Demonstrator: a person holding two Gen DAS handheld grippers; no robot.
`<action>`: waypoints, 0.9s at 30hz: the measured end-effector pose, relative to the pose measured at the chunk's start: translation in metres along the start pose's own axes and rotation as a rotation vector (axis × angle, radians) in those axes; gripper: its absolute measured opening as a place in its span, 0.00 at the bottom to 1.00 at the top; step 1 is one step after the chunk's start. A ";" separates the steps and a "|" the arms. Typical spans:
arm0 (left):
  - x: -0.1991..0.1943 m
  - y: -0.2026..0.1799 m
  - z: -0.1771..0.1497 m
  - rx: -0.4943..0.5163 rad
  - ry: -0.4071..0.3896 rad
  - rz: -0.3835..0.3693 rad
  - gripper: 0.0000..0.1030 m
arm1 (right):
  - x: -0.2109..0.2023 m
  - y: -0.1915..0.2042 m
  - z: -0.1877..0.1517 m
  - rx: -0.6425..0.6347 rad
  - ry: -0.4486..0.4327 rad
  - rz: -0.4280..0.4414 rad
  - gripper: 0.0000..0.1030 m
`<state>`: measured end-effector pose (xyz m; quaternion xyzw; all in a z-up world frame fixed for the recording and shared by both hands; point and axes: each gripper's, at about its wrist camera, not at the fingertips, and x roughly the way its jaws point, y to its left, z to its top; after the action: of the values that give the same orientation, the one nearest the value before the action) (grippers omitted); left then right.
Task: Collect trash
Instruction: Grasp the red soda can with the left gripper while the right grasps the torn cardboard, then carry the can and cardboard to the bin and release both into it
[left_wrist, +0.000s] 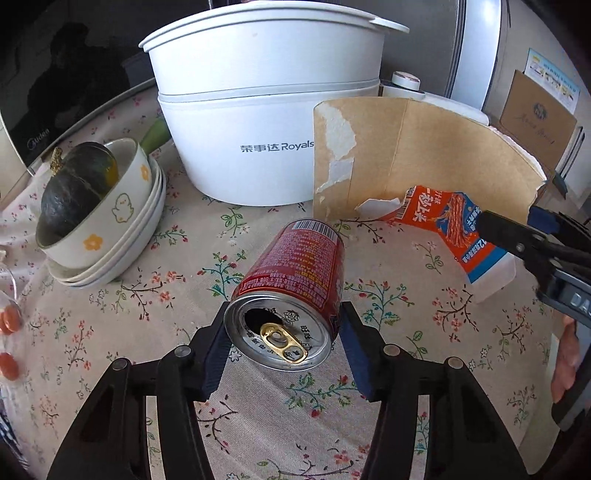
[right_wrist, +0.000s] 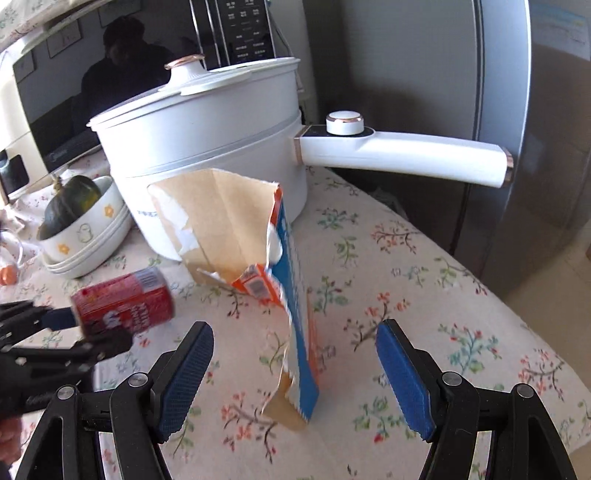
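The red can (left_wrist: 295, 291) is lying tilted between the fingers of the left tool (left_wrist: 284, 354), its opened top with the gold pull tab facing the camera. Both blue pads seem to be pressing on its sides near the top rim, so the left tool is clamping the can, though the right pad's contact is hard to make out. In the right wrist view the can (right_wrist: 123, 301) is showing blurred at the left, off the cloth, in the grip of that tool (right_wrist: 79, 328).

To the right of the can, a torn carton (left_wrist: 424, 173) is standing on the desk (left_wrist: 155, 295), which is wearing a flowered cloth. The carton's brown inside is facing the left tool, and its orange and blue printed flap is trailing down toward the right. The right tool (right_wrist: 295, 373) is hanging with its fingers well apart, one on each side of the carton's near edge (right_wrist: 295, 332), and the pads are not touching it. From the left wrist view this right tool (left_wrist: 517, 240) is reaching in from the right edge, in front of the printed flap.

Just behind the carton a white electric pot (right_wrist: 207, 147) with a lid is sitting, its long handle (right_wrist: 406, 155) sticking out to the right. At the far left a stack of bowls (left_wrist: 122, 236) is holding a dark green squash (left_wrist: 74, 192). A microwave (left_wrist: 55, 74) is standing at the far left behind them, and a grey fridge (right_wrist: 517, 129) is rising at the right.
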<state>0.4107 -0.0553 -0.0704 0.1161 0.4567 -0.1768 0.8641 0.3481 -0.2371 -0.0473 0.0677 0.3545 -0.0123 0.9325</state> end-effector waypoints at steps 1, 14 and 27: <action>-0.004 -0.001 0.001 0.014 -0.001 0.008 0.56 | 0.010 0.001 0.005 -0.005 0.023 -0.018 0.75; -0.052 -0.016 -0.019 0.126 -0.065 0.108 0.55 | -0.038 -0.009 -0.035 0.046 0.141 0.098 0.03; -0.136 -0.057 -0.060 0.129 -0.188 0.033 0.55 | -0.160 -0.080 -0.081 0.169 0.153 0.160 0.03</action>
<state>0.2716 -0.0587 0.0075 0.1618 0.3592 -0.2017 0.8967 0.1695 -0.3092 -0.0106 0.1746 0.4158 0.0375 0.8917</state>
